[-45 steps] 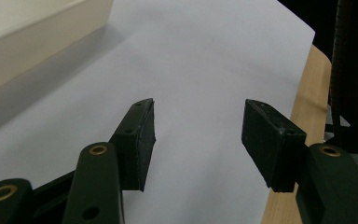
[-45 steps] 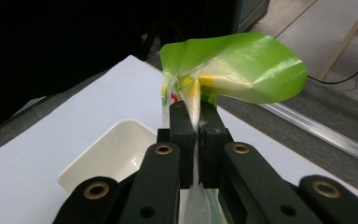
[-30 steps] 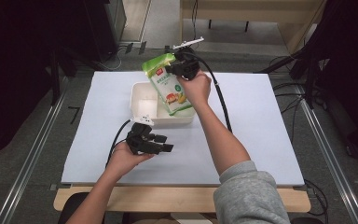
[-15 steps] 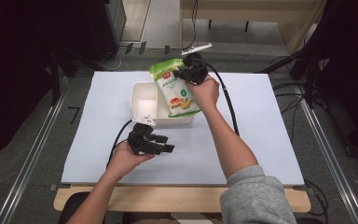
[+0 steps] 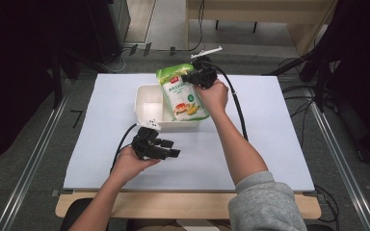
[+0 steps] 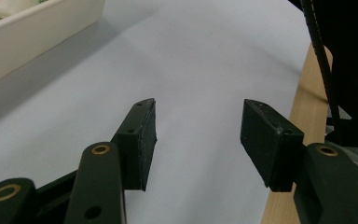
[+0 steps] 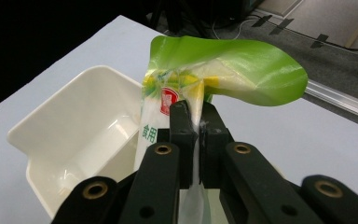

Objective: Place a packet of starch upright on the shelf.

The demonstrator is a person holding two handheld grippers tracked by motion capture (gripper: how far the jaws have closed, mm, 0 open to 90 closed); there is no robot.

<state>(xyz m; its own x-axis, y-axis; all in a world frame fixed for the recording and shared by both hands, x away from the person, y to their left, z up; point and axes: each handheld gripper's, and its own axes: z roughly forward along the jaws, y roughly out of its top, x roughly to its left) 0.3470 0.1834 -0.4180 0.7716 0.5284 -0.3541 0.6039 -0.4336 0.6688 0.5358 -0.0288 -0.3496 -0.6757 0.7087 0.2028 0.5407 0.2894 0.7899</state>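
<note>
A green and white food bag (image 5: 180, 95) hangs over the right part of a white plastic bin (image 5: 147, 107), its lower end inside the bin. My right gripper (image 5: 189, 77) is shut on the bag's upper edge; in the right gripper view the bag (image 7: 223, 70) is pinched between the two jaws of the right gripper (image 7: 195, 114), and the bin (image 7: 74, 135) lies below at left. My left gripper (image 5: 172, 148) rests low over the white table top in front of the bin, open, with nothing between its jaws (image 6: 196, 126).
The white table top (image 5: 279, 125) has bare room to the right and left of the bin. A wooden front edge (image 6: 303, 102) runs close by the left gripper. Black cables trail from both grippers. Dark equipment and floor rails surround the table.
The right gripper has carried the bag a little right and down, so it hangs lower into the bin. The left gripper has stayed put.
</note>
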